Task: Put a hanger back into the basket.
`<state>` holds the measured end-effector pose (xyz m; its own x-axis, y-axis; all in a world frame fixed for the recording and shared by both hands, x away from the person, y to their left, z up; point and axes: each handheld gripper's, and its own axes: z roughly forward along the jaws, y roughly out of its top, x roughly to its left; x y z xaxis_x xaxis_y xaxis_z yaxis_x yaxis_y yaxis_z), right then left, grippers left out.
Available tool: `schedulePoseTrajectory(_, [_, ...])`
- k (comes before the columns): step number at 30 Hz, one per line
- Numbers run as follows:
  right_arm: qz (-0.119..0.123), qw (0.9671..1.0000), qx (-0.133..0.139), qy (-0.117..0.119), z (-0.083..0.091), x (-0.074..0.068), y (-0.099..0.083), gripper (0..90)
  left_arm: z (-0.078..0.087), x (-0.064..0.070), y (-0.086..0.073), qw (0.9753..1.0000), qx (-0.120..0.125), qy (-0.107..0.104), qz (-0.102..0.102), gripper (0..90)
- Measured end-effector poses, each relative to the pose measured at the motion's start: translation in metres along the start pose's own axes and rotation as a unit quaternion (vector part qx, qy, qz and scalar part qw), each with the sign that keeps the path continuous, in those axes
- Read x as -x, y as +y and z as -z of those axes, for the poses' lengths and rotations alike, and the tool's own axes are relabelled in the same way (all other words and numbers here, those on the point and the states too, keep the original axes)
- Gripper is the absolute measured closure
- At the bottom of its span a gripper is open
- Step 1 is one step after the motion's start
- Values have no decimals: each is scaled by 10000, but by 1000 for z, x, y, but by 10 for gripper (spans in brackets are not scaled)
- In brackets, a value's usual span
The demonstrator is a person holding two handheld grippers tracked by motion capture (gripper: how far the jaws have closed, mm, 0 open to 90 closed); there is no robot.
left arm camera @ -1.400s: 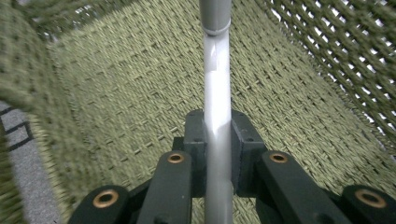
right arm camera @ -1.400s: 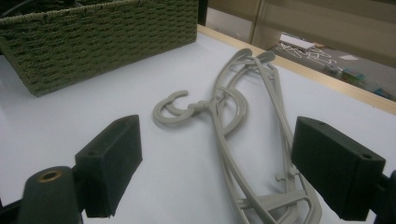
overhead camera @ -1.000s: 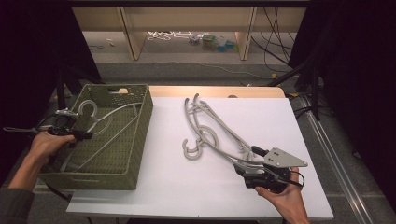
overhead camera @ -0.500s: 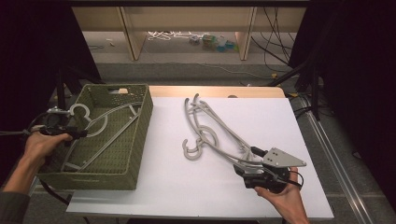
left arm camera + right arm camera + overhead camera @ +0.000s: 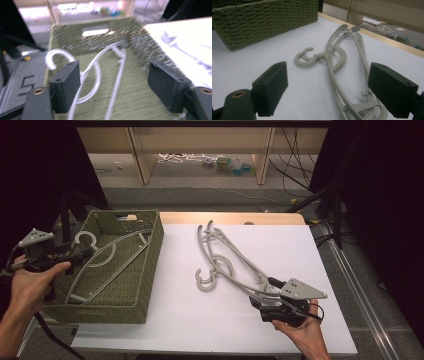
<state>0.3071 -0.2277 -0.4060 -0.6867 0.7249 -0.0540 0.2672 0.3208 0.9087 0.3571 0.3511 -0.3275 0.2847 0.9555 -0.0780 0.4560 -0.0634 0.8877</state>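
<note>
Since the earlier frames, the left hand-held gripper (image 5: 75,257) has been drawn back toward the left edge of the high view and now sits at the basket's left rim; the right hand-held gripper (image 5: 260,297) is unchanged at lower right.

Item 1: left hand-held gripper. Held in the left hand (image 5: 32,282) at middle left of the high view. Jaws are seen spread wide in the left gripper view, nothing clasped between them; the hanger neck passes just in front of the left-hand jaw.

Item 2: grey hanger (image 5: 107,262), lying in the green woven basket (image 5: 150,265). Long axis runs diagonally from the basket's lower left to its upper right. Hook (image 5: 85,239) is placed at upper left of the basket, over the rim.

Item 3: bundle of grey hangers (image 5: 227,265) on the white tabletop (image 5: 300,250), at centre frame. Long axis runs from upper left to lower right. Hooks (image 5: 204,280) point toward lower left of the frame, open side up.

Item 4: right hand-held gripper. Held in the right hand (image 5: 302,332). Jaws are seen wide apart in the right gripper view, with the lower end of the bundle lying between them, not yet gripped.
</note>
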Motion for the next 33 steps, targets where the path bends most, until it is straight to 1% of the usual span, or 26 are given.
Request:
schedulePoseTrajectory(1, [2,10000,17,-3,0,0,0,172,4,9,0,9999,105,-88,-25,235])
schedulePoseTrajectory(2, [-2,10000,24,-3,0,0,0,172,7,21,-1,9996,192,-184,-107,228])
schedulePoseTrajectory(3, [-5,10000,20,2,0,0,0,171,9,27,-2,9993,253,-242,-134,208])
schedulePoseTrajectory(5, [-28,10000,42,-3,0,0,0,170,12,45,-6,9979,422,-487,-117,199])
schedulePoseTrajectory(6, [-38,10000,54,-2,0,-1,0,170,12,55,-9,9965,509,-650,-144,199])
schedulePoseTrajectory(7, [-108,9999,20,60,0,-2,0,168,13,62,-11,9959,554,-691,-156,199])
schedulePoseTrajectory(9, [-125,9999,48,85,0,-2,0,163,12,76,-16,9932,725,-893,-183,199])
schedulePoseTrajectory(10, [-68,9999,123,38,-1,-2,-1,163,12,82,-19,9921,819,-933,-186,199])
schedulePoseTrajectory(11, [-68,9999,143,43,-1,-2,-1,161,11,88,-21,9904,967,-950,-277,197])
schedulePoseTrajectory(12, [-99,9997,200,86,-2,-3,-2,160,11,93,-24,9894,984,-1040,-245,195])
schedulePoseTrajectory(13, [-121,9998,84,126,-1,-3,-1,160,11,100,-28,9878,1055,-1138,-124,196])
schedulePoseTrajectory(14, [-103,9999,103,89,-2,-3,-2,160,9,107,-33,9859,1135,-1217,-164,196])
schedulePoseTrajectory(17, [-119,9998,114,118,-2,-4,-2,160,2,123,-44,9816,1039,-1592,-156,191])
schedulePoseTrajectory(20, [-114,9997,117,158,-2,-3,-3,160,-6,135,-54,9785,997,-1779,-320,185])
schedulePoseTrajectory(21, [-131,9997,122,180,-3,-3,-3,160,-8,137,-56,9786,938,-1790,-396,186])
schedulePoseTrajectory(22, [-138,9997,168,149,-3,-4,-3,160,-12,142,-62,9776,914,-1843,-447,186])
schedulePoseTrajectory(23, [-141,9996,102,222,-3,-4,-3,160,-13,143,-64,9772,924,-1862,-440,185])
schedulePoseTrajectory(25, [-119,9997,151,178,-4,-3,-4,160,-18,146,-71,9760,924,-1924,-434,184])
schedulePoseTrajectory(26, [-93,9997,175,168,-4,-3,-4,160,-21,147,-75,9751,925,-1952,-511,183])
schedulePoseTrajectory(28, [-135,9997,93,203,-4,-3,-5,160,-23,148,-79,9745,915,-1935,-673,183])
schedulePoseTrajectory(29, [-130,9996,125,203,-5,-4,-5,160,-25,149,-81,9742,901,-1931,-740,183])
schedulePoseTrajectory(31, [-124,9997,90,212,-5,-3,-5,160,-26,149,-84,9736,946,-1962,-687,183])
schedulePoseTrajectory(32, [-169,9995,125,250,-7,-4,-6,160,-28,149,-85,9730,983,-1980,-666,183])
schedulePoseTrajectory(33, [-143,9997,75,205,-6,-4,-6,160,-28,149,-87,9734,1001,-1954,-658,183])
